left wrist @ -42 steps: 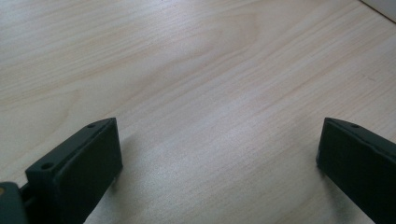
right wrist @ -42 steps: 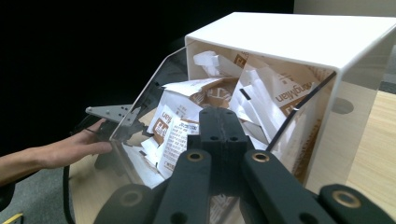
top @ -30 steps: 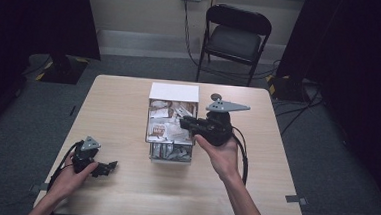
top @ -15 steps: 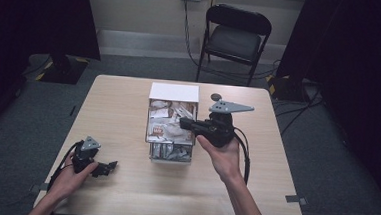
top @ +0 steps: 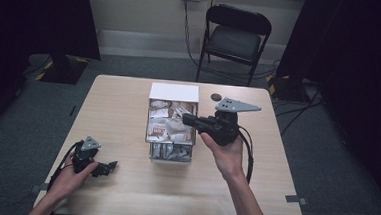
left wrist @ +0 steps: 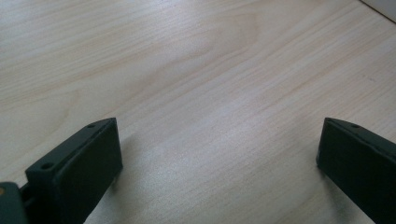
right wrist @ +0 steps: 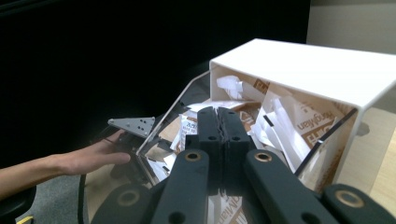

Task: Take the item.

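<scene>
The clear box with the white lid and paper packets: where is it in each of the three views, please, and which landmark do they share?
High view: the clear box stands mid-table, with the right gripper reaching over it.
Right gripper view: it spans the centre and right, behind the shut fingers.
Left gripper view: bare wood lies between the open fingers; a pale edge at the top right corner may be the box, I cannot tell.
Shared landmark: the wooden table.

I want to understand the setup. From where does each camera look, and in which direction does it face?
High view: above the person's side, facing forward and down on the table; both forearms show.
Left gripper view: on the left gripper, facing bare tabletop; jaws apart.
Right gripper view: on the right gripper, facing the packet box; jaws together.
Shared: high and right views show the box.
</scene>
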A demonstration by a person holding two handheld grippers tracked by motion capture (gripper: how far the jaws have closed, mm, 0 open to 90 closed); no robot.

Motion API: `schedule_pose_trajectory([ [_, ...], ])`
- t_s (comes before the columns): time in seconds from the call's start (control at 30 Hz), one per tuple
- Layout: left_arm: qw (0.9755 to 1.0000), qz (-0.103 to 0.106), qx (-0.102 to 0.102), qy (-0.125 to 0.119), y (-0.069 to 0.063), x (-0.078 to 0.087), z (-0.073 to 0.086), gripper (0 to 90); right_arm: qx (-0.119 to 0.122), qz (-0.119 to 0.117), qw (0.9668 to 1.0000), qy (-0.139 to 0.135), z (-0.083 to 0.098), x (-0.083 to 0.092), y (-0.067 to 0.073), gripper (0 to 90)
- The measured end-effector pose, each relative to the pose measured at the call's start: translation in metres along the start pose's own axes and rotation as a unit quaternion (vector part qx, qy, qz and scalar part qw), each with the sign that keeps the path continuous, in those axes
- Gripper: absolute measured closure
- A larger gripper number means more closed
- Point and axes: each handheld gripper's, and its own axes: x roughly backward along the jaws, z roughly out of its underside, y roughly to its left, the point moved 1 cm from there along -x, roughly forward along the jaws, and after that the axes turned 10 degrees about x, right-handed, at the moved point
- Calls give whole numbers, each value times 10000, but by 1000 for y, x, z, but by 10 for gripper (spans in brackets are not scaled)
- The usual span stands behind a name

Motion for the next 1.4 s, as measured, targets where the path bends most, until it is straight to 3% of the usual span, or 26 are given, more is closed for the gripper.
schedule_pose_trajectory([
  [0.53, 10000, -1, -1, 0, 0, 0, 0, 0, 153, 97, 9995, -266, -10, 20, 0, 897],
  [1.4, 10000, -1, 0, 0, 0, 0, 0, 0, 136, 466, 9977, -483, -13, 56, -14, 897],
])
